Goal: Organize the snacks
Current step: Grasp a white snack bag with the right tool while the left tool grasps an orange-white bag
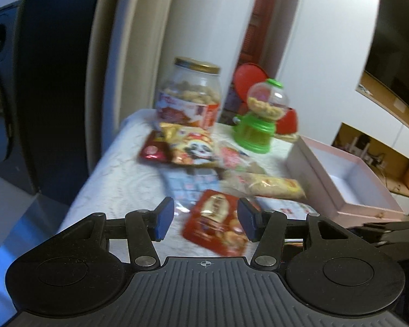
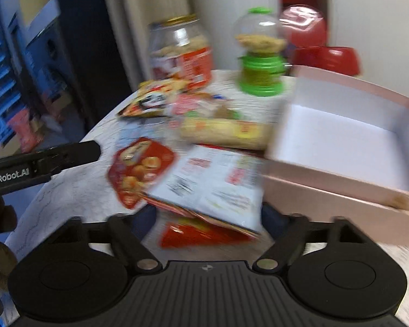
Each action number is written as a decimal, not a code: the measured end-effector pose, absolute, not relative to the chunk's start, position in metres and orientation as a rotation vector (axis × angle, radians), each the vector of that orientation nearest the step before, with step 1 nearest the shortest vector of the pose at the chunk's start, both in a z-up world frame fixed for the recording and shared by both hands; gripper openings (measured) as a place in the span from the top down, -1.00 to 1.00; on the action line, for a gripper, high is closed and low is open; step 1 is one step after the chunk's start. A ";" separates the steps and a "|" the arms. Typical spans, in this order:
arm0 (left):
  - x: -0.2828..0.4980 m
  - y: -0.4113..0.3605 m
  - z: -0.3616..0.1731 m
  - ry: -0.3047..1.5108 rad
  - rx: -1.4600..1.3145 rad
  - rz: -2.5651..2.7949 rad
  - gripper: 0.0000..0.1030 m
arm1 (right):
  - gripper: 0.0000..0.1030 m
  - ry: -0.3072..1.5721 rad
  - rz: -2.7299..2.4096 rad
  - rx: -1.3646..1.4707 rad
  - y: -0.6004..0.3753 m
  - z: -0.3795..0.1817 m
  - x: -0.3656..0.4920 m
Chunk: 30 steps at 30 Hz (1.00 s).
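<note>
Snacks (image 1: 218, 160) lie in a heap on the white surface (image 1: 117, 179), just left of the pink box (image 1: 340, 179). Behind them stands a cookie jar (image 1: 189, 95). Left gripper (image 1: 205, 219) jaws are wide apart and hold nothing; right gripper (image 2: 207, 218) jaws: cannot tell.

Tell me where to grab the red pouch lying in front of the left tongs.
Probably the red pouch's long side edges, coming from above. It lies flat on the cloth, and the open left tongs already straddle its width.
</note>
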<state>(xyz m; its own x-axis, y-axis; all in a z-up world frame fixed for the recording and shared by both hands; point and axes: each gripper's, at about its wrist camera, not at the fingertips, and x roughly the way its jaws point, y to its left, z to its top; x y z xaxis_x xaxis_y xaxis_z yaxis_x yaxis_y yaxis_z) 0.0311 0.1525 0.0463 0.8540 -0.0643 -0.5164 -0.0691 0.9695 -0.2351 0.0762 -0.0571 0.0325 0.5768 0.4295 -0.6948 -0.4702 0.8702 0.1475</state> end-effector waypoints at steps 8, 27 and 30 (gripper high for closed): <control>0.039 0.159 0.053 0.546 -0.258 -0.074 -0.11 | -0.34 0.783 0.760 -0.142 -0.035 0.038 0.051; 0.045 0.102 0.029 0.700 0.003 -0.254 -0.11 | -0.37 0.752 0.391 -0.019 -0.146 0.028 0.087; 0.038 0.118 0.040 0.687 -0.140 -0.297 -0.11 | -0.39 0.766 0.442 -0.013 -0.135 0.027 0.080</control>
